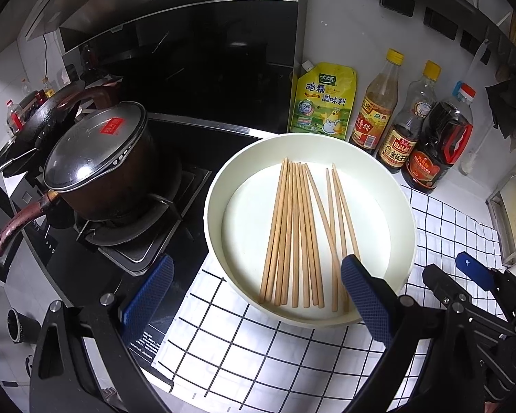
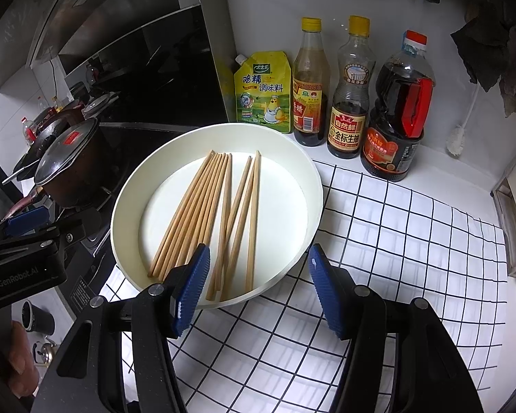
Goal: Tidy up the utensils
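Note:
Several wooden chopsticks (image 1: 297, 234) lie loose in a round white tray (image 1: 404, 213) on a white grid-patterned mat (image 1: 258, 354). A tight bunch lies at the left and a few crossed ones at the right. The chopsticks (image 2: 203, 213) and the tray (image 2: 314, 186) also show in the right wrist view. My left gripper (image 1: 256, 296) is open and empty, hovering over the tray's near edge. My right gripper (image 2: 259, 289) is open and empty, just above the tray's near rim. The right gripper also shows at the left wrist view's right edge (image 1: 471, 272).
A lidded pot (image 1: 99, 161) and a dark pan (image 1: 48, 113) sit on the stove at the left. A yellow seasoning pouch (image 1: 323, 99) and three sauce bottles (image 1: 416, 127) stand against the wall behind the tray. A rack (image 2: 514, 213) stands at the right.

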